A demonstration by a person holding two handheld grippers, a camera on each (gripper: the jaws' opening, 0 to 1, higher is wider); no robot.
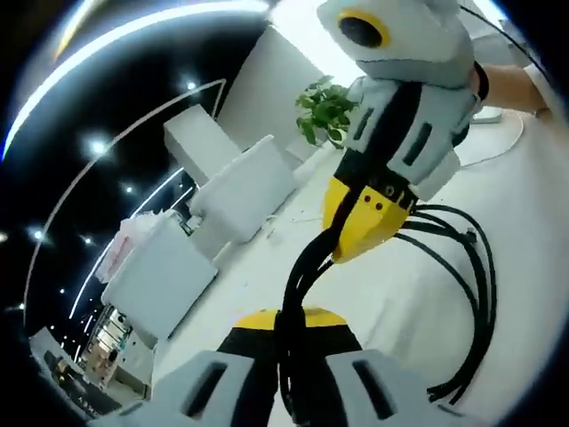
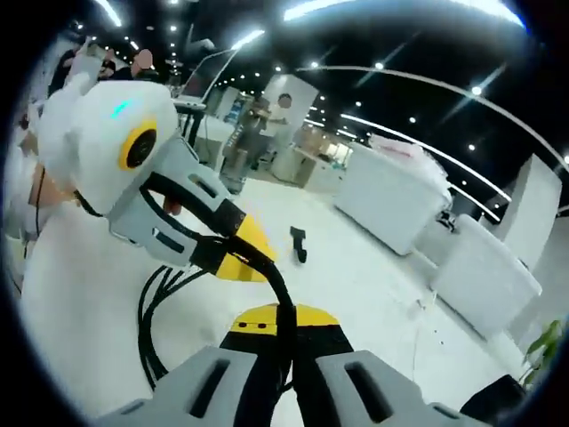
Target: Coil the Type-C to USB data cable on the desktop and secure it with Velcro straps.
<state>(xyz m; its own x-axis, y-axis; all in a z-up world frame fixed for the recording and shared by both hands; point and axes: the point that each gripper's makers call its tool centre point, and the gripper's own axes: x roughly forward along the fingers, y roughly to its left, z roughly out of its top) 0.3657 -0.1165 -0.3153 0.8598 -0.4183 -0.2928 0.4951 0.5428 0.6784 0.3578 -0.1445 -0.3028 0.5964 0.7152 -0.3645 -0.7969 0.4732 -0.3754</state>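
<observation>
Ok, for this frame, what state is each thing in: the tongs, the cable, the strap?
Left tongs: shut on the cable.
Right tongs: shut on the cable.
Cable: black, coiled in several loops, lifted and stretched between both tongs.
Velcro strap: lying loose on the white desktop, not on the cable.

My two views face each other at close range over the white tabletop (image 1: pixel 524 267), sharing the black cable (image 2: pixel 283 325) between them.
</observation>
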